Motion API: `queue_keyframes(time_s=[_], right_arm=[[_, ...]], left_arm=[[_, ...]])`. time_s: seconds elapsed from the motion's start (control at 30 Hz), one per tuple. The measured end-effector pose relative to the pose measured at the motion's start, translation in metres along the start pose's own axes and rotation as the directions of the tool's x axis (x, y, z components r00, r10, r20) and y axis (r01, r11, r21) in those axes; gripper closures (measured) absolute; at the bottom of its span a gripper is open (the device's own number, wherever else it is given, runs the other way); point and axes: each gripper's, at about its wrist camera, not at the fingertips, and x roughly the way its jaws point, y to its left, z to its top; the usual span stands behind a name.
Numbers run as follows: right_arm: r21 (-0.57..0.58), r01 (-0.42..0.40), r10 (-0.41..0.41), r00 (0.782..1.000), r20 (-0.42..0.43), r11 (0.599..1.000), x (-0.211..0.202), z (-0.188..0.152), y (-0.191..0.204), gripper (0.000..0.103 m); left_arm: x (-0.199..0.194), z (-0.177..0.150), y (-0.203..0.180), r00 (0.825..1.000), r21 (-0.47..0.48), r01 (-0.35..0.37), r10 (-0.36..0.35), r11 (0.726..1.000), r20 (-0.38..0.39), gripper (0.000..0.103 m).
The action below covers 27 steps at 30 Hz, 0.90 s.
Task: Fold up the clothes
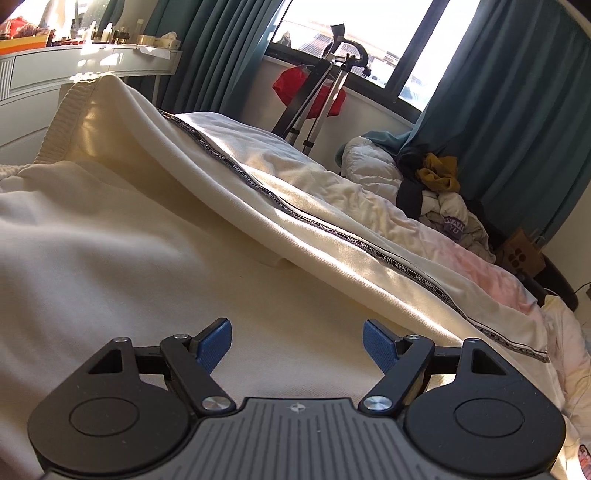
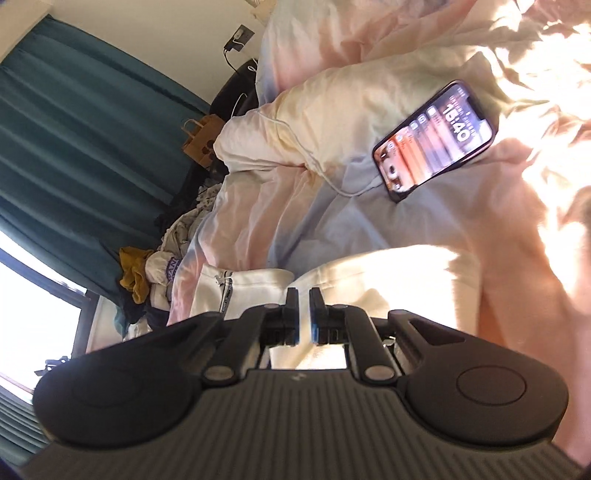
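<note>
The bed (image 1: 461, 258) is covered with a rumpled pastel sheet, pink and pale blue, streaked with strong sunlight. In the left wrist view a window (image 1: 354, 33) runs across 12 to 1 o'clock with teal curtains (image 1: 517, 110) on both sides. A white dresser (image 1: 85, 66) crowded with bottles sits at 10 to 11 o'clock. A folded metal stand (image 1: 317, 99) with something red behind it leans below the sill near 12 o'clock. A heap of clothes (image 1: 436, 192), one piece mustard yellow, lies at 2 o'clock by the curtain, and a brown paper bag (image 1: 521, 254) stands on the floor beyond it.

In the right wrist view a phone (image 2: 436, 140) with a lit screen lies on the sheet at 1 o'clock, a thin white cable trailing from it toward the pillow (image 2: 332, 122).

The cream garment (image 1: 147, 240) is spread over the bed and fills the left view; a raised fold with a black lettered tape (image 1: 332, 229) runs from 11 o'clock down to 4 o'clock, its ribbed hem at 10 o'clock.

The left gripper (image 1: 297, 343) hovers low over the cloth, level, its blue pads wide apart and holding nothing.

The right gripper (image 2: 300, 314) is rolled sideways, so the room appears tilted. Its jaws are drawn narrow and cream fabric (image 2: 306, 354) sits between them.
</note>
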Motion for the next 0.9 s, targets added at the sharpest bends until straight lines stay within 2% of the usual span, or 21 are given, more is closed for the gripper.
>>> queue_keyframes(time_s=[0.07, 0.13, 0.2, 0.23, 0.3, 0.37, 0.5, 0.7, 0.73, 0.8, 0.83, 0.87, 0.9], right_arm=[[0.052, 0.038, -0.038, 0.999, -0.002, 0.998, -0.012, 0.003, -0.022, 0.092], [0.153, 0.042, -0.042, 0.999, -0.005, 0.987, -0.018, 0.009, -0.043, 0.092], [0.225, 0.107, -0.109, 0.994, -0.006, 0.968, -0.019, 0.011, -0.056, 0.086], [0.254, 0.151, -0.154, 0.988, -0.011, 0.955, -0.019, 0.011, -0.061, 0.079], [0.303, 0.168, -0.164, 0.986, -0.04, 0.938, -0.013, 0.01, -0.071, 0.069], [0.312, 0.177, -0.165, 0.984, -0.065, 0.933, -0.007, 0.008, -0.072, 0.059], [0.256, 0.172, -0.152, 0.984, -0.096, 0.951, 0.004, 0.006, -0.064, 0.055], [0.197, 0.216, -0.189, 0.971, -0.144, 0.956, 0.021, 0.0, -0.057, 0.056], [0.187, 0.223, -0.196, 0.969, -0.152, 0.957, 0.024, -0.001, -0.056, 0.058], [0.166, 0.236, -0.209, 0.964, -0.167, 0.957, 0.03, -0.003, -0.054, 0.072], [0.156, 0.243, -0.216, 0.961, -0.174, 0.957, 0.033, -0.004, -0.053, 0.084], [0.152, 0.244, -0.216, 0.96, -0.176, 0.958, 0.034, -0.004, -0.052, 0.09], [0.156, 0.237, -0.21, 0.963, -0.169, 0.959, 0.032, -0.004, -0.052, 0.092]], left_arm=[[-0.006, -0.001, 0.002, 1.0, -0.011, -0.007, 0.007, 1.0, -0.011, 0.023], [-0.011, -0.002, 0.004, 1.0, -0.019, -0.012, 0.011, 1.0, -0.019, 0.023], [-0.014, -0.002, 0.004, 1.0, -0.023, -0.004, 0.004, 1.0, -0.016, 0.023], [-0.015, -0.002, 0.004, 1.0, -0.025, -0.001, 0.0, 1.0, -0.015, 0.023], [-0.016, -0.002, 0.005, 1.0, -0.032, 0.006, -0.006, 0.999, -0.014, 0.023], [-0.016, -0.002, 0.006, 1.0, -0.046, 0.01, -0.01, 0.999, -0.016, 0.023], [-0.014, 0.0, 0.008, 1.0, -0.079, 0.018, -0.02, 0.997, -0.022, 0.023], [-0.02, 0.01, 0.015, 0.999, -0.127, 0.018, -0.022, 0.992, -0.026, 0.023], [-0.025, 0.013, 0.02, 1.0, -0.144, 0.017, -0.02, 0.989, -0.022, 0.023], [-0.037, 0.018, 0.031, 1.0, -0.187, 0.014, -0.017, 0.982, -0.014, 0.023], [-0.044, 0.021, 0.038, 1.0, -0.215, 0.012, -0.014, 0.977, -0.011, 0.023], [-0.051, 0.024, 0.046, 1.0, -0.244, 0.009, -0.011, 0.97, -0.006, 0.023], [-0.06, 0.026, 0.056, 1.0, -0.277, 0.005, -0.004, 0.961, 0.002, 0.023]])
